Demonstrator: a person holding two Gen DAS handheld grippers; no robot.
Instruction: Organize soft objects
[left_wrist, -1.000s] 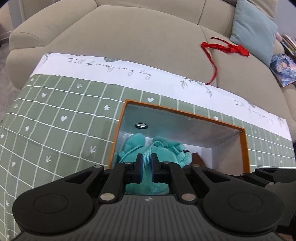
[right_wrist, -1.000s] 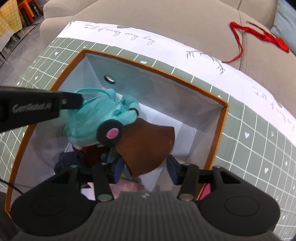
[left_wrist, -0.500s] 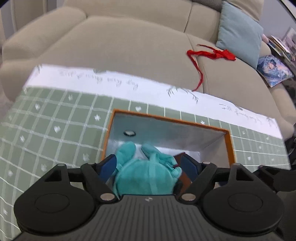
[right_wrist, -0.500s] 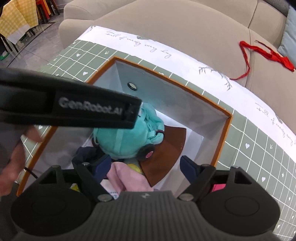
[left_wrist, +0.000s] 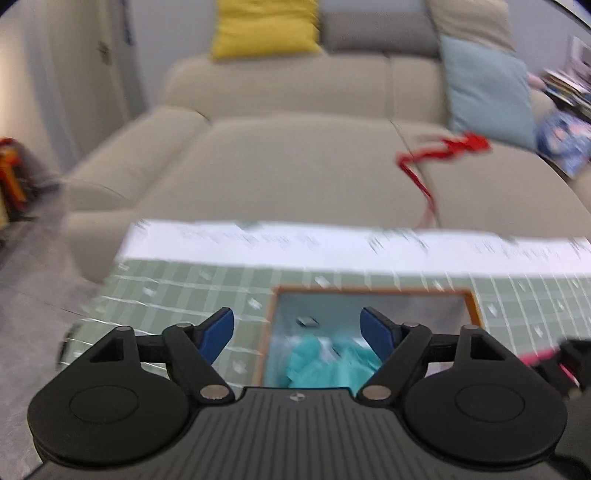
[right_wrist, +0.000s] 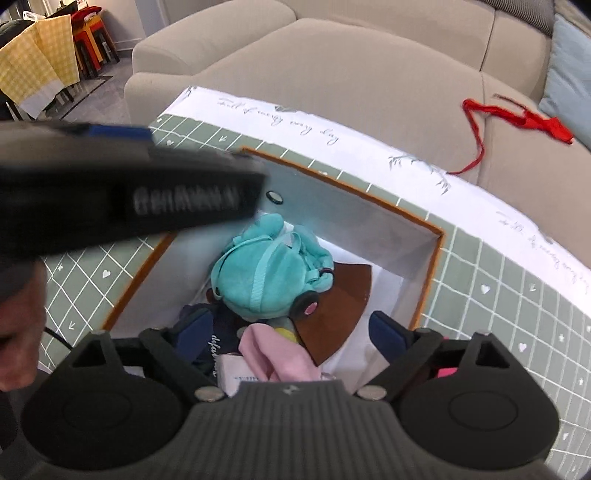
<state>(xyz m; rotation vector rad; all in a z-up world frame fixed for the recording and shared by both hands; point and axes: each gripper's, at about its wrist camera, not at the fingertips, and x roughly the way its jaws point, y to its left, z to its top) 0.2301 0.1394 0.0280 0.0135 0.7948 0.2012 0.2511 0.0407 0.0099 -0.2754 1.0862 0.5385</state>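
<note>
Left gripper (left_wrist: 297, 328) had its fingers spread wide, nothing between them, above the near rim of the orange-edged box (left_wrist: 476, 306); that view was motion-blurred. Right gripper (right_wrist: 291, 334) was also spread apart, empty, over the box (right_wrist: 436, 258). Teal plush toy (right_wrist: 271, 271) lay inside the box, on top of a brown piece (right_wrist: 340, 314), with a pink cloth (right_wrist: 277, 354) and dark navy fabric (right_wrist: 207, 343) just beside it; red ribbon (right_wrist: 517, 118) sat on the beige sofa (right_wrist: 351, 74), well apart from the box.
</note>
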